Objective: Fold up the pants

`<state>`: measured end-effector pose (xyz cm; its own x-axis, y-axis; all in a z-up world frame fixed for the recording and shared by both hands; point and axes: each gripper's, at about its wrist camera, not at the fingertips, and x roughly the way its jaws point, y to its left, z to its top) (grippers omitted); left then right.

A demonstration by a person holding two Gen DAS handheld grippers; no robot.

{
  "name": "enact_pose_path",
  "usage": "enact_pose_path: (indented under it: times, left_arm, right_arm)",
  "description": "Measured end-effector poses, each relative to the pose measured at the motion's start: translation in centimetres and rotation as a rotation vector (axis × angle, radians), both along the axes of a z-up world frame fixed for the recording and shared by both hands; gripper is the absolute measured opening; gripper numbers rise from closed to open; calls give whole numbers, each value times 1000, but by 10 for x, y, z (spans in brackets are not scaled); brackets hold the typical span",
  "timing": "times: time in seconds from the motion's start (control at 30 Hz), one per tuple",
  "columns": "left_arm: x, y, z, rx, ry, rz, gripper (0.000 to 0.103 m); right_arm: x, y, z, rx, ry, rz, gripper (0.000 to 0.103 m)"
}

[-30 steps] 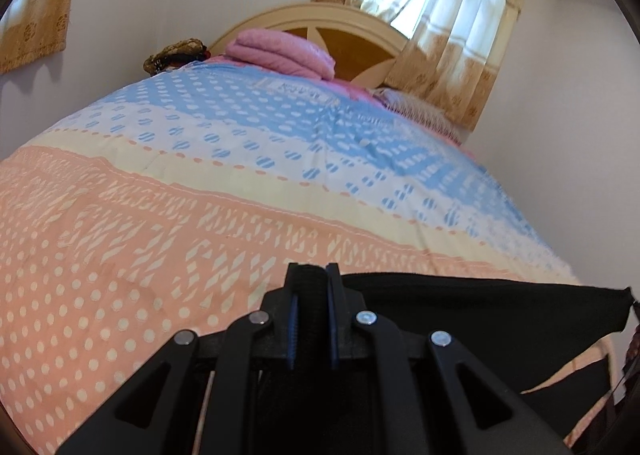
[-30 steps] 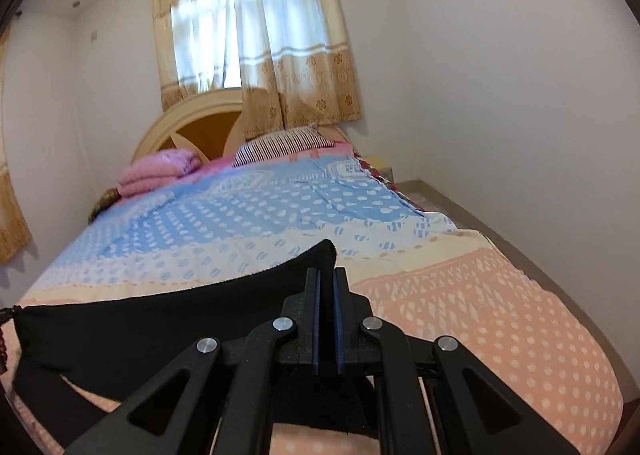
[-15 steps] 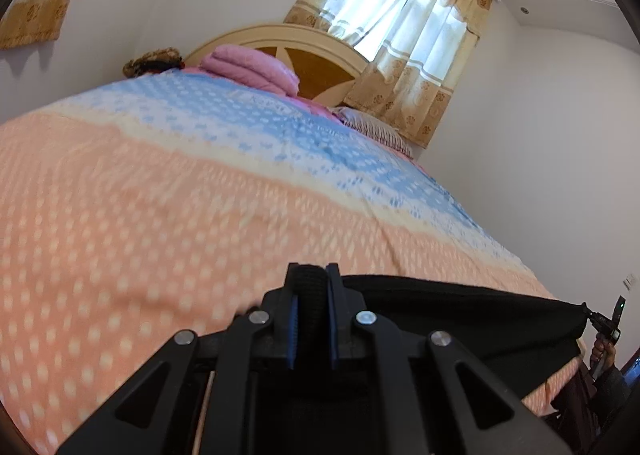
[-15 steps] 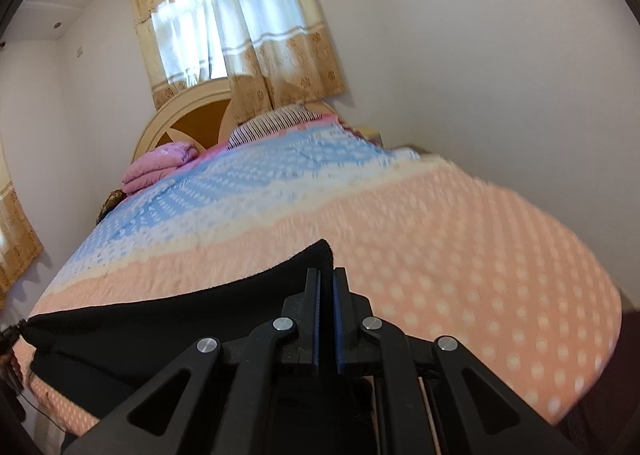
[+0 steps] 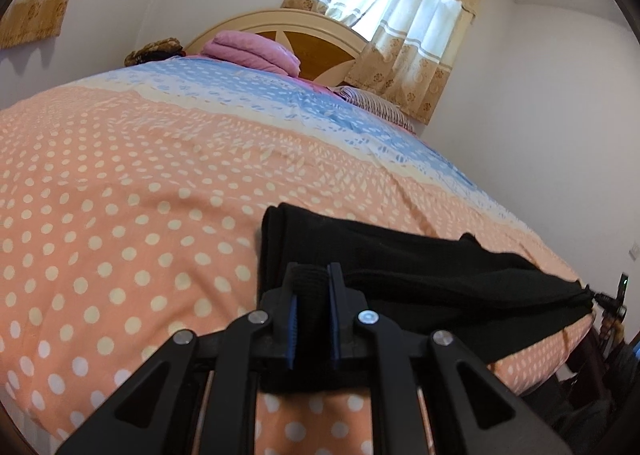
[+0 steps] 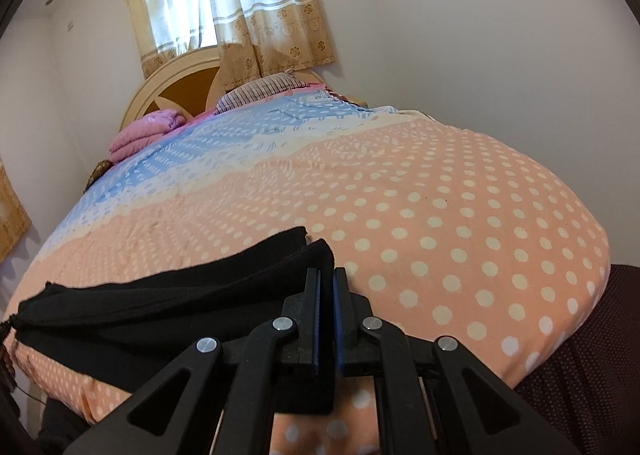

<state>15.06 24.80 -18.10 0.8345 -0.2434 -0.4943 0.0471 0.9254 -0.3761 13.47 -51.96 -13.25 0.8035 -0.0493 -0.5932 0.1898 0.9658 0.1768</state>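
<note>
Two corners of the black pants (image 5: 400, 283) are pinched at once, one in each hand-held gripper, with the cloth stretched as a band between them across the near end of the bed (image 5: 120, 215). In the left wrist view the left hand-held gripper (image 5: 311, 307) has its pads pressed on a thick bunched roll of fabric, and the pants run from there toward 3 o'clock, where the far corner ends at the picture's edge. In the right wrist view the right hand-held gripper (image 6: 326, 311) is pressed nearly together on a thinner edge, and the pants (image 6: 168, 295) trail toward 9 o'clock. A doubled layer shows at each held end, and the upper edge lies on the dotted orange bedcover (image 6: 440, 215).

By my reading the step in hand is laying the folded pants down flat on the bed. Next comes lowering both ends evenly until the cloth rests fully, then letting go without dragging the layers apart; keeping the band taut should stop it wrinkling.

At 12 o'clock, well apart, sit a pink blanket (image 5: 252, 51), a striped pillow (image 6: 260, 91) and the headboard (image 5: 320, 43).
</note>
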Motion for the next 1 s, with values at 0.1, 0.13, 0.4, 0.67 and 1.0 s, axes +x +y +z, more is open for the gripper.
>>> enact_pose_path:
  times: [0.1, 0.13, 0.4, 0.67, 1.0]
  left_arm:
    - [-10, 2, -2, 19, -8, 3, 19]
    - [-13, 1, -3, 28, -9, 2, 20]
    - [-34, 3, -3, 95, -9, 19, 43]
    - [-56, 26, -2, 112, -6, 116, 63]
    - [-50, -18, 24, 217, -74, 108, 70]
  right_arm:
    - [-11, 4, 2, -43, 1, 19, 5]
    - [-16, 6, 2, -60, 1, 28, 5]
    - [-40, 8, 0, -90, 10, 46, 6]
    - [-83, 0, 19, -125, -4, -54, 52]
    - [-46, 220, 49, -286, -63, 425, 55]
